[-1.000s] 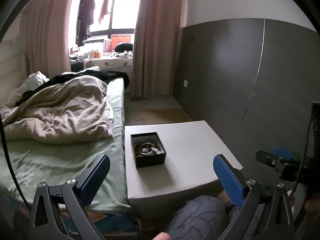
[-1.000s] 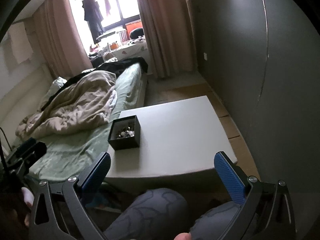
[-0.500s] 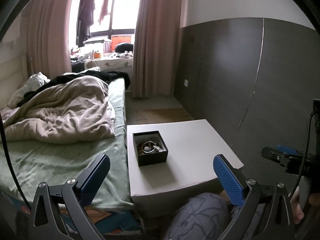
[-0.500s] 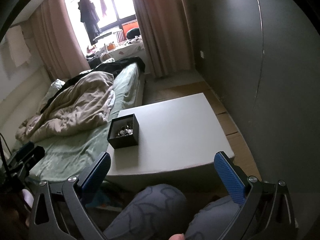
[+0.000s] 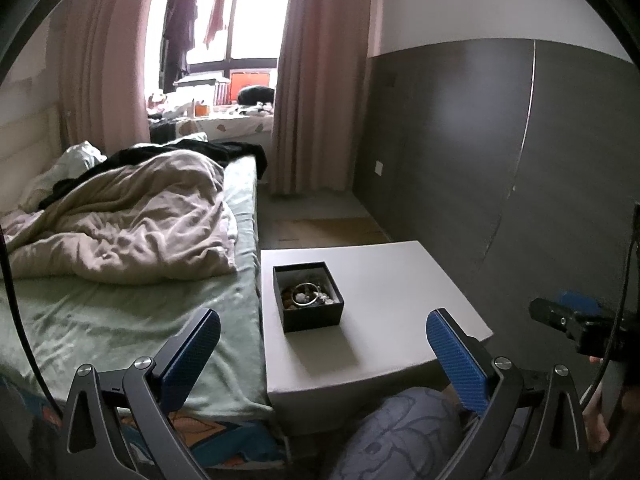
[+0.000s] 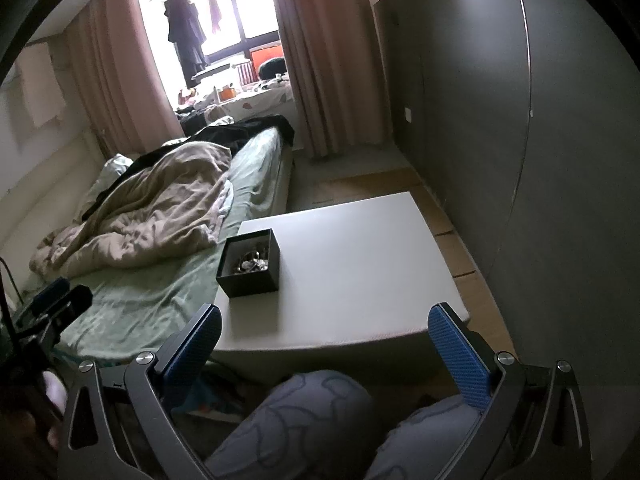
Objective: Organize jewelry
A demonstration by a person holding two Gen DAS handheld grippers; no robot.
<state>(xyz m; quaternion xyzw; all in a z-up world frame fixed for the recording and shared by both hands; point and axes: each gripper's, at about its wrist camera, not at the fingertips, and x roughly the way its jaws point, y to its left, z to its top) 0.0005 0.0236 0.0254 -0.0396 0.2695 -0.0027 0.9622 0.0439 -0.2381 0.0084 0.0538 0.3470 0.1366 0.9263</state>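
A small black open box [image 5: 308,297] holding jewelry, with a silver ring [image 5: 304,294] on top, stands near the left edge of a low white table [image 5: 392,280]. The box also shows in the right wrist view [image 6: 250,262] on the same table [image 6: 360,264]. My left gripper [image 5: 324,354] is open and empty, held back from the table above my knee. My right gripper [image 6: 324,350] is open and empty, also short of the table's near edge. The right gripper's tip shows at the right of the left wrist view [image 5: 568,320].
A bed [image 5: 120,304] with a green sheet and a rumpled beige duvet [image 5: 120,220] adjoins the table's left side. A dark grey wall [image 5: 500,152] runs along the right. My knees [image 6: 320,420] are below the grippers. Curtains and a window are at the far end.
Both grippers have drifted slightly, so the box and table sit a little differently in each view. Both stay open and empty.
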